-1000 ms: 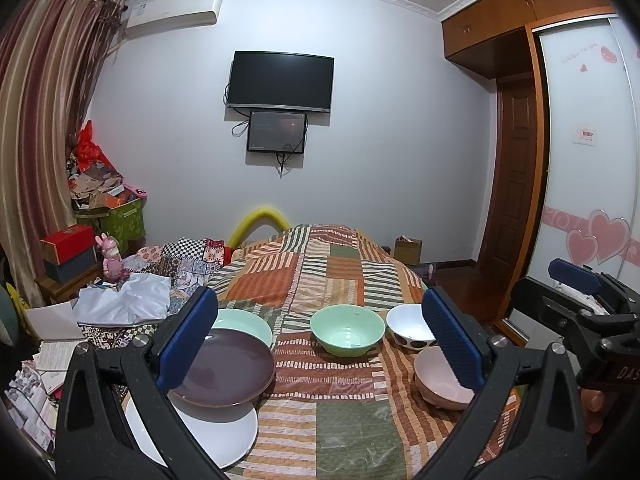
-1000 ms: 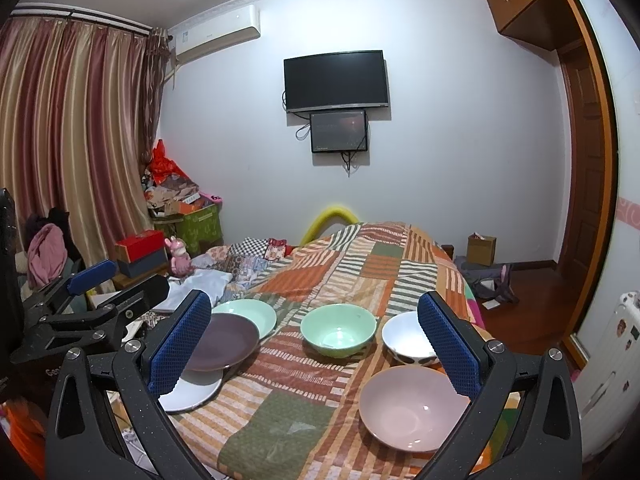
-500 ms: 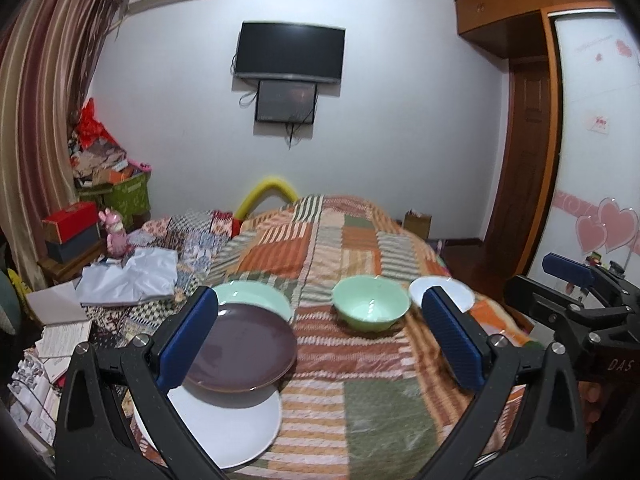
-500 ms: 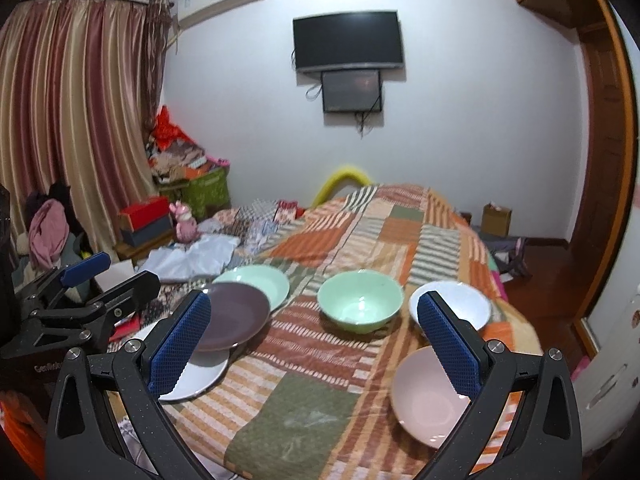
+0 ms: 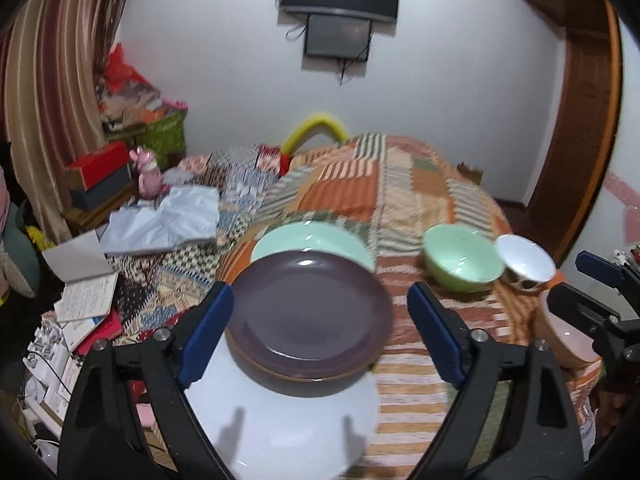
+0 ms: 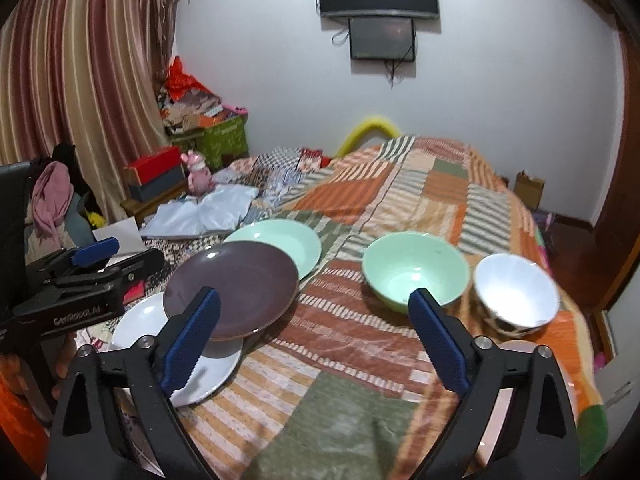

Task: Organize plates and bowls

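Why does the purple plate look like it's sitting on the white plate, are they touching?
Touching. In the right wrist view the purple plate overlaps the white plate and rests on its far edge, with no gap showing between them.

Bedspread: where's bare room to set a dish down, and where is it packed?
Free: the far bedspread behind the green bowl, and the near patch between the purple plate and the bowls. Crowded: left edge, where purple plate overlaps white plate and green plate; right edge, white bowl beside green bowl.

Three plates: purple (image 6: 232, 288), mint (image 6: 288, 240), white (image 6: 140, 320); three bowls: green (image 6: 416, 272), white (image 6: 516, 292), pink (image 5: 568, 340).
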Demonstrator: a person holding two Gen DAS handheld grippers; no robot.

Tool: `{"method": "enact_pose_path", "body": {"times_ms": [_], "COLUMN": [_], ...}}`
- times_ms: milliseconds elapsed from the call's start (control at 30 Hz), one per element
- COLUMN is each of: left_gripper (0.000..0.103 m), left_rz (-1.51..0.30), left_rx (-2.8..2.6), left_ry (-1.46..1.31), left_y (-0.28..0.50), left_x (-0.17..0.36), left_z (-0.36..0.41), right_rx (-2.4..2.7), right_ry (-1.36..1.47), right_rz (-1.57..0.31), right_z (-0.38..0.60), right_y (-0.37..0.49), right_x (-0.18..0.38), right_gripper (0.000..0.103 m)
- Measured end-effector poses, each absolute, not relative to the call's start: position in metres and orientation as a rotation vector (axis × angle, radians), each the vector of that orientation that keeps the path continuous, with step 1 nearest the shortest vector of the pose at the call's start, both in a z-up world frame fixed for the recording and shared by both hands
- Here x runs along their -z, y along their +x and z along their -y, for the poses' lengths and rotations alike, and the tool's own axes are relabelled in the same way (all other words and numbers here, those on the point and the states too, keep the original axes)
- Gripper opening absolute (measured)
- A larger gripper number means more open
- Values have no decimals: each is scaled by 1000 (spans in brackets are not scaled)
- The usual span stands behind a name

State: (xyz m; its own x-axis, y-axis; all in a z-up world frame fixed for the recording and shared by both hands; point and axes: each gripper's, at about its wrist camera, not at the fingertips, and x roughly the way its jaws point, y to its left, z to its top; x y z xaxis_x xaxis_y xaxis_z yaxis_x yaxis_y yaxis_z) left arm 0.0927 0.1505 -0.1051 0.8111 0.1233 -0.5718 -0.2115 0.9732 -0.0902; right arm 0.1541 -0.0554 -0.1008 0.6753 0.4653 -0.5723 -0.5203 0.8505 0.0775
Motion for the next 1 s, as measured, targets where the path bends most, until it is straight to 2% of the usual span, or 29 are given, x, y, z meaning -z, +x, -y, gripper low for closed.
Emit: {"method": "enact_pose_path", "body": {"times_ms": [233,300,433,533,700,1000], "left_gripper": [77,71,66,62,45,38], "left_rz": [-707,-742,-798,-831,-894,-936], "left_rx": [-217,-224,-227,-228,-208,-148], "left_ry": [-193,-201,-203,-214,-261,-304], "left_y": [124,133,149,159,173,182], "left_x": [136,147,162,173,190,203], "left_z": [-189,-200,-213,-225,-243,-257], "right_rx": [-578,-581,-589,-598,-612,-629], "right_ry": [-96,-100,-107,-120,-139,-123], "right_rz": [-721,-756,-816,-849,-888,-967], "right_z": [31,24,9,-1,-14,-27], "right_y": [185,194,209,215,223,239], "right_x": [127,137,152,161,176,196], "right_gripper": [77,74,70,62,55,40]}}
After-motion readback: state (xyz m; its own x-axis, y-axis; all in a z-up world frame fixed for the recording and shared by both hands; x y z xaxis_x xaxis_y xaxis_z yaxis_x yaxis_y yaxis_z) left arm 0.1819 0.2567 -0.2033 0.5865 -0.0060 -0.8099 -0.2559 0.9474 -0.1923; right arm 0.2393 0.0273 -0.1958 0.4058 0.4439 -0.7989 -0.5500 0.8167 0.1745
